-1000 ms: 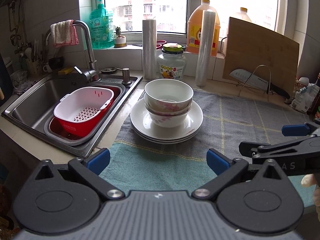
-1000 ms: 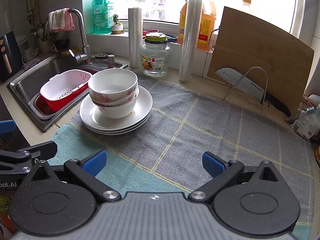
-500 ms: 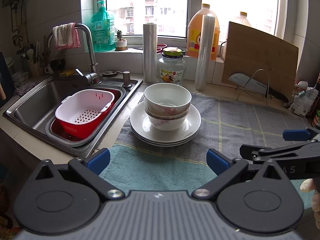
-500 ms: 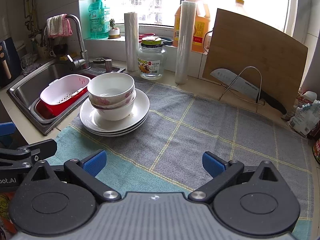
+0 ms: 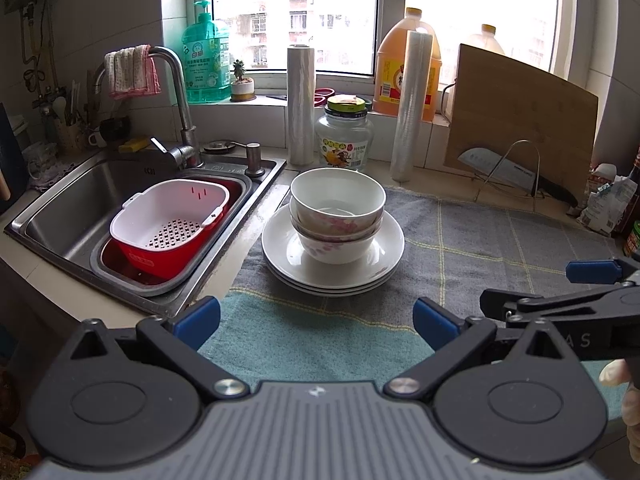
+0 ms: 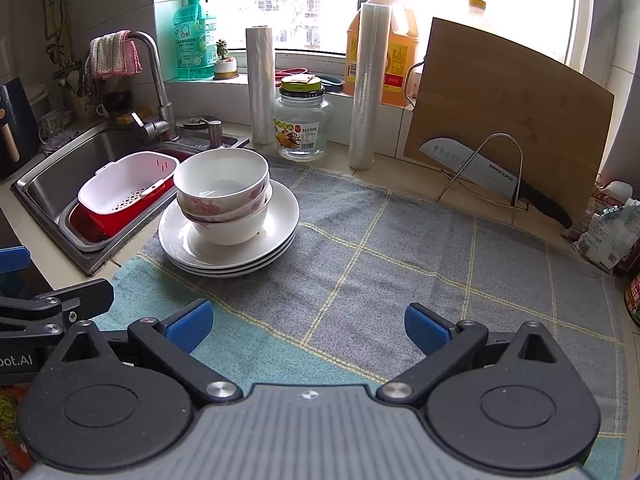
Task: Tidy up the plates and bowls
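Observation:
Three white bowls with pink flowers (image 5: pixel 338 216) (image 6: pixel 223 196) are nested on a stack of three white plates (image 5: pixel 390 248) (image 6: pixel 280 216), standing on the grey checked cloth (image 5: pixel 492 248) (image 6: pixel 400 256) beside the sink. My left gripper (image 5: pixel 316 318) hovers open above the cloth's teal front edge, short of the stack, with nothing between its blue-padded fingers. My right gripper (image 6: pixel 306 326) is open too, empty, over the cloth to the right of the stack. Its fingers also show at the right edge of the left wrist view.
A steel sink (image 5: pixel 72 216) at the left holds a white strainer in a red basin (image 5: pixel 168 224). Behind the stack stand a glass jar (image 5: pixel 346 136), two film rolls and oil bottles. A cutting board (image 6: pixel 508 100) and a knife on a wire rack (image 6: pixel 492 176) stand at the back right.
Both grippers have drawn back and risen a little, so the stack looks slightly farther away. The bowls and plates have not moved. Both grippers stay open.

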`<state>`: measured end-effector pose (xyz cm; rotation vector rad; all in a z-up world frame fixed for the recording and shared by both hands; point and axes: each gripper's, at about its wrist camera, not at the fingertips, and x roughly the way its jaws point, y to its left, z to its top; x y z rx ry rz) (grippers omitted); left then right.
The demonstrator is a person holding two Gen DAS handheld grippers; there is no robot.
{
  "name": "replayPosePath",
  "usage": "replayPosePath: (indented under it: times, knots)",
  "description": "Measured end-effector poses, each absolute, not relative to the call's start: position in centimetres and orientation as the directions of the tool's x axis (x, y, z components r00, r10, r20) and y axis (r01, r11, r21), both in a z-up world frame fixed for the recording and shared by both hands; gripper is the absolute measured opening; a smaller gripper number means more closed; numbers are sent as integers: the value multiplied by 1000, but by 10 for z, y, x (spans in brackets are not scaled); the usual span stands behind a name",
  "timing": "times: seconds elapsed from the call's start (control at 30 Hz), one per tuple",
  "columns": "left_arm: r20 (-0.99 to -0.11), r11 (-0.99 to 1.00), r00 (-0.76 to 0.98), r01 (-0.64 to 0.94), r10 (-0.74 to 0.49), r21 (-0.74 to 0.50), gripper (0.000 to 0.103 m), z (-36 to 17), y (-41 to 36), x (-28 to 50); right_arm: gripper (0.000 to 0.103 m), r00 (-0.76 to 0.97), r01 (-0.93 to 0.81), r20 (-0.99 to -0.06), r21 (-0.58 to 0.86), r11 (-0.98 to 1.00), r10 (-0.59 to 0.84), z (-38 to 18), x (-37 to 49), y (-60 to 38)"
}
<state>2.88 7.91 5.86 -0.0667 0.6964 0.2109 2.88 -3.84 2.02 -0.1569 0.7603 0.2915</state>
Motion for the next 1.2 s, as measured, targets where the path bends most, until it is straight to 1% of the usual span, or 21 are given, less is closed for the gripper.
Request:
replayPosePath:
  times: [1.2]
  knots:
    - [-633, 980, 757, -196, 165, 20, 102, 64, 79, 36, 103, 711, -293, -676, -37, 956, 191, 23, 29, -40]
